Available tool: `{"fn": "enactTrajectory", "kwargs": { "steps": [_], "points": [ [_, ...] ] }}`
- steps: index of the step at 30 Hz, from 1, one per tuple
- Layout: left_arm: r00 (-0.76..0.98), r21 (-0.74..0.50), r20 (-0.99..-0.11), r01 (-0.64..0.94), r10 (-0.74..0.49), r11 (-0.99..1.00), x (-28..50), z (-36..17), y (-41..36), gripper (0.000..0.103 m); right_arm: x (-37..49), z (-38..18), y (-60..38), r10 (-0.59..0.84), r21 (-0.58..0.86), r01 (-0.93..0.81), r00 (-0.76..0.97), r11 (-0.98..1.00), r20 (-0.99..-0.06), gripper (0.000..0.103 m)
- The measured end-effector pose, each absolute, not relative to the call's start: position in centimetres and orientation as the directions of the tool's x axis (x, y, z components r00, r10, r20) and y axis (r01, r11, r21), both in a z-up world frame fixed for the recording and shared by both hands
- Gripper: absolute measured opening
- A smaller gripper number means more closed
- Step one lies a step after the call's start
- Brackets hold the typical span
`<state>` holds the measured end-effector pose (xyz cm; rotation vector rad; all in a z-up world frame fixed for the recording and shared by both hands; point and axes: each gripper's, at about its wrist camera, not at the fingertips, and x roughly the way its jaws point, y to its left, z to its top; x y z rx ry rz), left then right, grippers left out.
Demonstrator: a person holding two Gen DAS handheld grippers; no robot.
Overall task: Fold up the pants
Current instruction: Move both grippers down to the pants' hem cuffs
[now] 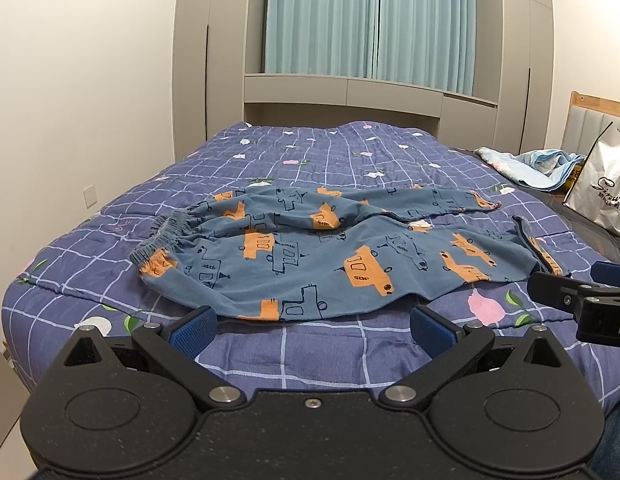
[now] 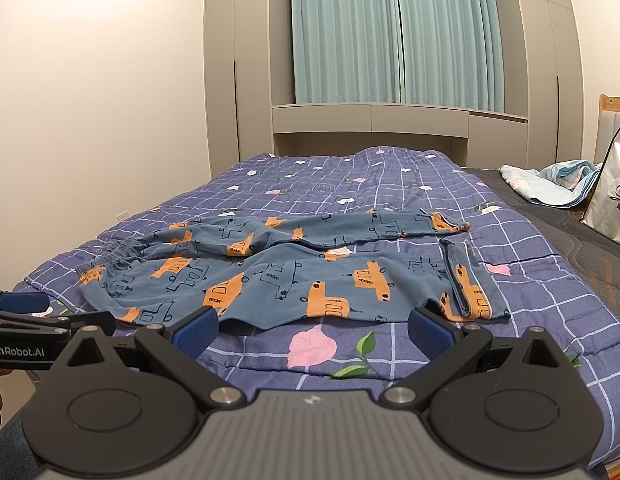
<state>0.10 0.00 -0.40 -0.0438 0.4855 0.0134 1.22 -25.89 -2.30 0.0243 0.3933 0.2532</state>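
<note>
Blue pants with orange and outlined truck prints [image 1: 310,256] lie spread across the bed, waistband to the left, both legs running right; the near leg's cuff is turned back. They also show in the right wrist view [image 2: 293,284]. My left gripper [image 1: 314,330] is open and empty, just in front of the pants' near edge. My right gripper [image 2: 314,330] is open and empty, in front of the near leg, close to its cuff. Each gripper shows at the side of the other's view.
The bed carries a purple checked quilt with flowers [image 1: 350,352]. A white shopping bag [image 1: 606,196] and a crumpled light blue blanket [image 1: 534,168] sit at the right on a dark grey mattress pad. Grey wardrobes and teal curtains stand behind. A white wall is at the left.
</note>
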Motion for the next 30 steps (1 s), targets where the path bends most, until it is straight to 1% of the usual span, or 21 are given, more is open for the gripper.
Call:
{"fn": "enactTrajectory", "kwargs": {
  "steps": [6, 15, 21, 25, 30],
  "points": [
    [0.87, -0.041, -0.492, -0.018, -0.004, 0.999, 1.2, -1.0, -0.1, 0.103, 2.0, -2.6, -26.1, 0.257, 0.083, -0.244, 0.884, 0.966, -0.391, 0.103],
    [0.85, -0.014, -0.527, -0.01, 0.001, 1.0, 6.0, -0.8, -0.1, 0.103, 6.2, -3.5, -27.1, 0.257, 0.113, -0.231, 0.867, 0.967, -0.426, 0.103],
    [0.839, 0.001, -0.543, -0.031, 0.027, 1.0, 11.2, -0.1, 1.4, 0.103, 11.4, -2.9, -27.3, 0.294, 0.1, -0.279, 0.853, 0.955, -0.43, 0.103],
    [0.832, 0.028, -0.553, -0.043, 0.051, 0.999, 15.9, 0.4, 3.1, 0.103, 16.3, -2.1, -26.9, 0.319, 0.067, -0.323, 0.839, 0.944, -0.441, 0.103],
    [0.817, 0.028, -0.572, -0.079, 0.081, 0.997, 21.9, 1.1, 6.0, 0.103, 22.6, -1.1, -25.7, 0.365, 0.036, -0.394, 0.809, 0.919, -0.461, 0.103]
  ]
}}
